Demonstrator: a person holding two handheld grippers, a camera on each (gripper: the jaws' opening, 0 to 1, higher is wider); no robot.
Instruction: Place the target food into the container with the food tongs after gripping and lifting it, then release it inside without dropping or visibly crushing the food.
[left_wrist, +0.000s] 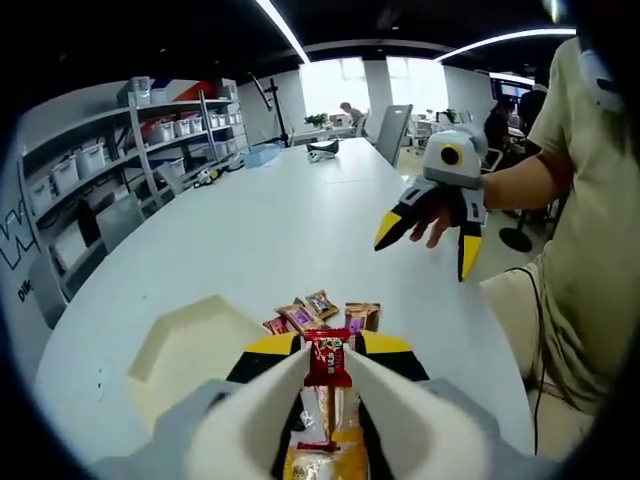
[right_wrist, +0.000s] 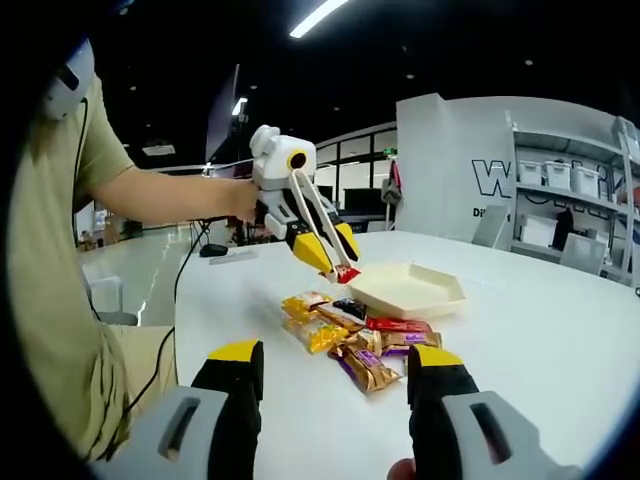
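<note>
My left gripper (left_wrist: 328, 345) is shut on a pair of white food tongs (left_wrist: 395, 400). The tong tips pinch a small red snack packet (left_wrist: 328, 360) and hold it in the air. In the right gripper view the same left gripper (right_wrist: 328, 245) holds the tongs (right_wrist: 318, 222) with the red packet (right_wrist: 347, 273) hanging close to the near corner of the cream hexagonal container (right_wrist: 405, 292). That container (left_wrist: 185, 345) lies left of the tongs. Several wrapped snacks (right_wrist: 350, 335) (left_wrist: 320, 312) lie in a pile on the table. My right gripper (right_wrist: 335, 375) (left_wrist: 425, 245) is open and holds nothing.
The white table (left_wrist: 280, 215) stretches far ahead, with small devices at its far end. Shelves with storage boxes (left_wrist: 90, 165) line one wall. A person's arm (right_wrist: 170, 195) and body (left_wrist: 590, 250) are beside the table edge. A chair (left_wrist: 392, 130) stands at the far side.
</note>
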